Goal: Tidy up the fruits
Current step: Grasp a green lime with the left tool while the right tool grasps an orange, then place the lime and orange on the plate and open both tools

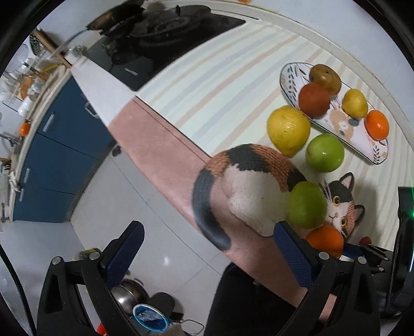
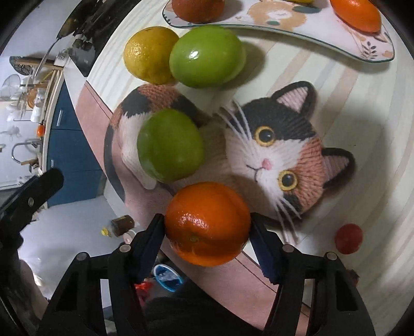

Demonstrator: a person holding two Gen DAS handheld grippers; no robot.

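An orange (image 2: 207, 223) is seen between the right gripper's (image 2: 207, 230) fingers (image 2: 150, 243), whose blue pads are pressed against its two sides, at the near edge of the surface (image 2: 362, 160). Just beyond the fingers a green fruit (image 2: 170, 146) is seen lying on the printed cat (image 2: 279, 155) of the mat. To the right of the fingers a small red fruit (image 2: 348, 238) is seen, well apart from the orange. Farther out a second green fruit (image 2: 207, 55) is seen touching a yellow citrus (image 2: 148, 55). Beyond these a patterned plate (image 2: 284, 23) is seen with fruit on it. The left gripper's (image 1: 207, 248) fingers (image 1: 124, 248) are seen spread wide with nothing between them, held over the surface's edge; the nearer green fruit lies just past its right finger.
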